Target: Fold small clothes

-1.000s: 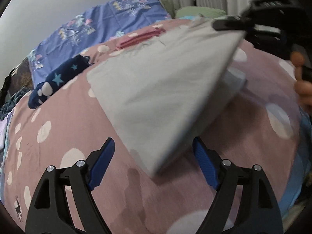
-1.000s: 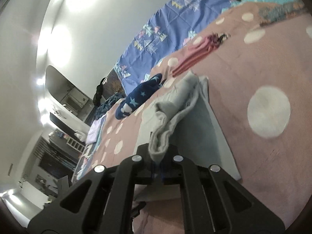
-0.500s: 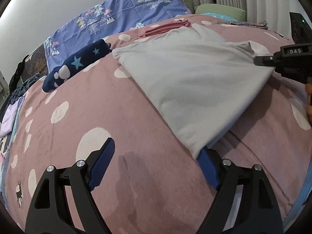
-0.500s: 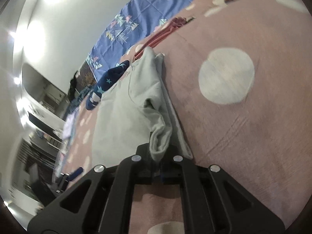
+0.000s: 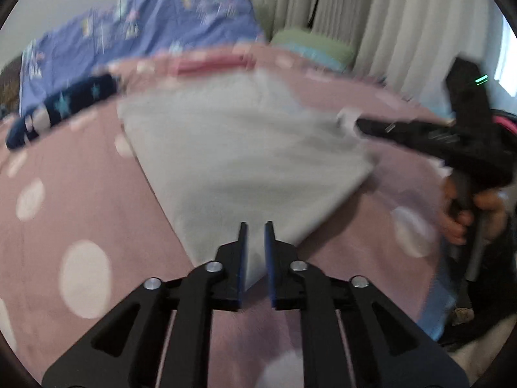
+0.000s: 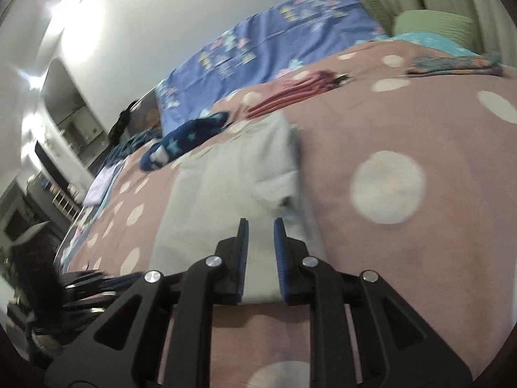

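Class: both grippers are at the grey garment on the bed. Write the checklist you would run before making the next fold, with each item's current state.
1. Left gripper holds the grey garment's near corner: cannot tell; the corner lies between the fingers, but a gap shows.
2. Right gripper holds its edge: cannot tell; a similar gap.
3. Garment lies flat: not ok; a bunched fold ahead of the right gripper.
4. Nothing lies on the garment: ok; navy star sock and pink clothes lie beside it.
5. Clear view: not ok; left wrist view blurred.
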Available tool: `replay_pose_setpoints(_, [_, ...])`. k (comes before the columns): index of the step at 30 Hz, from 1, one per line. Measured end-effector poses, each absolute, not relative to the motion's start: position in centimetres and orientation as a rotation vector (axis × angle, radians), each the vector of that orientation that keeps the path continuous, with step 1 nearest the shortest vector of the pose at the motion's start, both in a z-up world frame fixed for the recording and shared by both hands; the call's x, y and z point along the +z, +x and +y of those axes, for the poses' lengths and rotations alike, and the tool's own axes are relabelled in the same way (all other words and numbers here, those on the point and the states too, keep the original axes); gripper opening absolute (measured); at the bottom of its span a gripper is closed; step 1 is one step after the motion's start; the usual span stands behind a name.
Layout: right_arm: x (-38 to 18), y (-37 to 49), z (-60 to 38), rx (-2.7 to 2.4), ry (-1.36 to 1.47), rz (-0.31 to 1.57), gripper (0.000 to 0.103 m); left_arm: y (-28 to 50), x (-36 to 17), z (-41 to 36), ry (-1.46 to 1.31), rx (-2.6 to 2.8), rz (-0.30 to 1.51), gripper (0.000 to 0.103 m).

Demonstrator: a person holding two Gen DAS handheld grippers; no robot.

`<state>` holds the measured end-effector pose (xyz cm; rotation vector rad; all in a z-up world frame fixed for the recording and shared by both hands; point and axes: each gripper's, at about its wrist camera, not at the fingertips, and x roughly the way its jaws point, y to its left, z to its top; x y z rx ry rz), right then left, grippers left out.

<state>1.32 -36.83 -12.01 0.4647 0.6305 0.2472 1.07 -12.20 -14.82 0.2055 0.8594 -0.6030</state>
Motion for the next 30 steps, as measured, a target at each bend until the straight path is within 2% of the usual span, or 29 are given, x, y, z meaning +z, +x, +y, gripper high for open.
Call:
replay_pose_setpoints(2, [-13.4,2.3,-35.7,0.223,0.402,0.699,0.026,1.5,-16.0,-12.2,0.219,-0.595,0.846,0.027])
replay_pose_setpoints(3, [-14.3,2.7,-35.4,0.194,0.373,0.736,0.023,1.4,-15.8,-12.1,0.218,-0.599,0.845,0.028])
replay_pose_setpoints(9, [-15.5,3.2,-35.6,0.185,0.385,0.77,0.024,0.9,-15.9,-12.0,0.235,-0.597,0.854,0.029])
replay_pose_setpoints(12, [-15.4,3.0,-35.1,0.19,0.349,0.765,0.036,0.5,-15.9,-12.5,0.26,-0.581,0.837,0.03])
replay_pose_setpoints(15, [-14.9,2.9,-34.2,0.184,0.299,0.754,0.038,0.6,-15.8,-12.4,0.258,-0.578,0.831,0.03])
replay_pose_setpoints(17, [-14.3,2.6,-34.1,0.181,0.289,0.738,0.038,0.5,-15.3,-12.0,0.222,-0.584,0.832,0.03])
replay_pose_setpoints(20, [-11.8,1.4,-34.5,0.199,0.297,0.63,0.045,0.8,-13.3,-10.9,0.167,-0.609,0.772,0.03])
replay_pose_setpoints(22, [-9.4,1.2,-34.7,0.208,0.245,0.542,0.045,1.8,-12.1,-10.3,0.159,-0.576,0.732,0.031])
replay_pose_setpoints(24, [-8.1,2.0,-34.7,0.194,0.183,0.51,0.041,3.4,-11.4,-9.5,0.146,-0.532,0.713,0.032])
replay_pose_setpoints(25, [-7.6,2.8,-34.7,0.173,0.143,0.512,0.036,4.5,-11.1,-9.0,0.132,-0.507,0.709,0.032])
replay_pose_setpoints(26, [-7.2,4.0,-34.8,0.158,0.108,0.517,0.027,5.5,-10.9,-8.6,0.116,-0.496,0.707,0.032])
replay_pose_setpoints(27, [-7.1,5.5,-34.9,0.145,0.083,0.536,0.023,6.4,-10.8,-8.2,0.102,-0.483,0.708,0.032])
replay_pose_setpoints(30, [-7.5,9.3,-35.6,0.152,0.079,0.608,0.019,9.2,-10.8,-7.5,0.095,-0.442,0.714,0.035])
